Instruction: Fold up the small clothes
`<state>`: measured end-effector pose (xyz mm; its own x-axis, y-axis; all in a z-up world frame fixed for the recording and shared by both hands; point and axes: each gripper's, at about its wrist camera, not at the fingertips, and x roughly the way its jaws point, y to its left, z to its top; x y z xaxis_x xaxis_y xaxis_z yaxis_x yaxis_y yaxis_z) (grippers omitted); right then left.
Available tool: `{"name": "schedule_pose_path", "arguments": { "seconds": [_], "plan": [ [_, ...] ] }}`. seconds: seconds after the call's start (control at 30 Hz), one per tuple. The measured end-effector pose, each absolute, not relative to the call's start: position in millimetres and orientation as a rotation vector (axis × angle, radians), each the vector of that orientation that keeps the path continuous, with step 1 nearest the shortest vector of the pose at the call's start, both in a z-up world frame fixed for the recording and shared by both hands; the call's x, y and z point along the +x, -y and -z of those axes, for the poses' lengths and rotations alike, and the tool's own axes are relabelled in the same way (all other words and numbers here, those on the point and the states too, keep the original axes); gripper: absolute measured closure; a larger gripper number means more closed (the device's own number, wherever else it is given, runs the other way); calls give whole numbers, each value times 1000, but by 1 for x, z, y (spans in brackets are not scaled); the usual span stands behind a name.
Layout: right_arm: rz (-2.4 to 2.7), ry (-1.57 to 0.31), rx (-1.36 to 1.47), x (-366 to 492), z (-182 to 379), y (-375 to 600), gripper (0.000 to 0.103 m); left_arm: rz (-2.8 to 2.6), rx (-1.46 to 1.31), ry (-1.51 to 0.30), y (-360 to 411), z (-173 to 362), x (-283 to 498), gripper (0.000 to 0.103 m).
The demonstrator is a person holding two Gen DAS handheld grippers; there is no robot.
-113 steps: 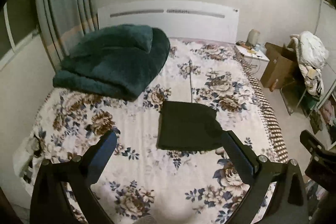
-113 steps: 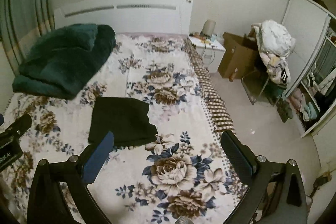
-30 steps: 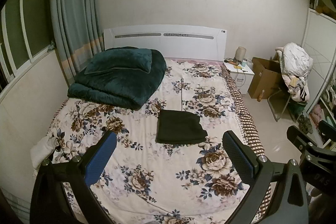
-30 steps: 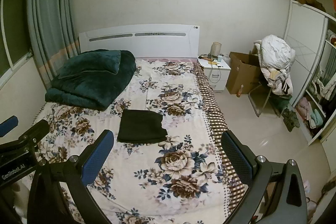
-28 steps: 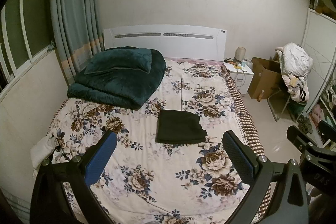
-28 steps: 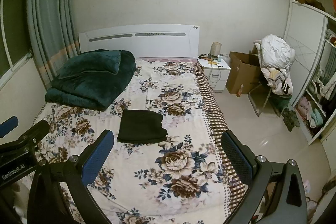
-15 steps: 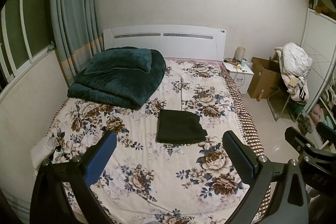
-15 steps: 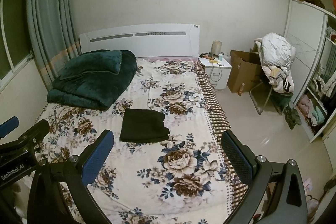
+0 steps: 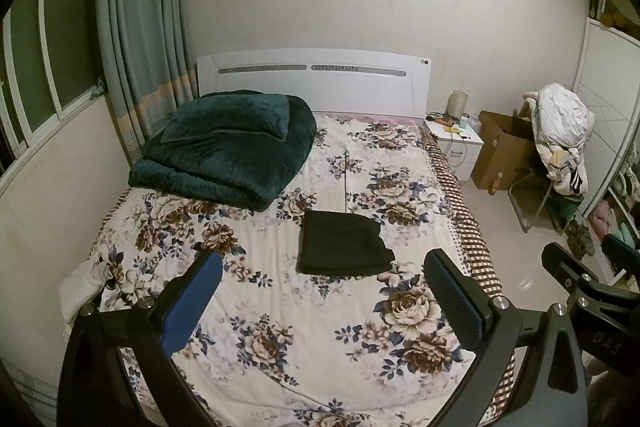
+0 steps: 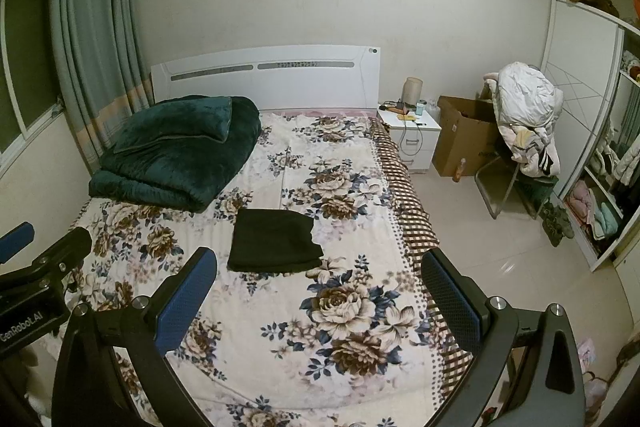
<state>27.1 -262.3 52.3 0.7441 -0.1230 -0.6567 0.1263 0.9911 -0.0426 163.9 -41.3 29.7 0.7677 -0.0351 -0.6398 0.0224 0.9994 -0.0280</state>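
Observation:
A dark green, almost black garment lies folded into a neat rectangle in the middle of the floral bed sheet; it also shows in the right wrist view. My left gripper is open and empty, held back above the foot of the bed, well short of the garment. My right gripper is open and empty, also held back over the foot of the bed. Each gripper shows at the edge of the other's view.
A folded teal blanket with a pillow lies at the head of the bed, left side. A white nightstand, a cardboard box, a chair piled with clothes and a wardrobe stand to the right. Curtains hang at the left.
Both grippers have drawn back and up from the bed since 3.8 s ago, so the garment looks smaller. In the last second, only a slight drift.

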Motion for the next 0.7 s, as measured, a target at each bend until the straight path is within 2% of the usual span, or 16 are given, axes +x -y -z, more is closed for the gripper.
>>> {"name": "schedule_pose_path", "arguments": {
  "seconds": [0.7],
  "plan": [
    [146,-716,8,22,-52,258,0,26,-22,-685,45,-39,164,0]
  ]
}}
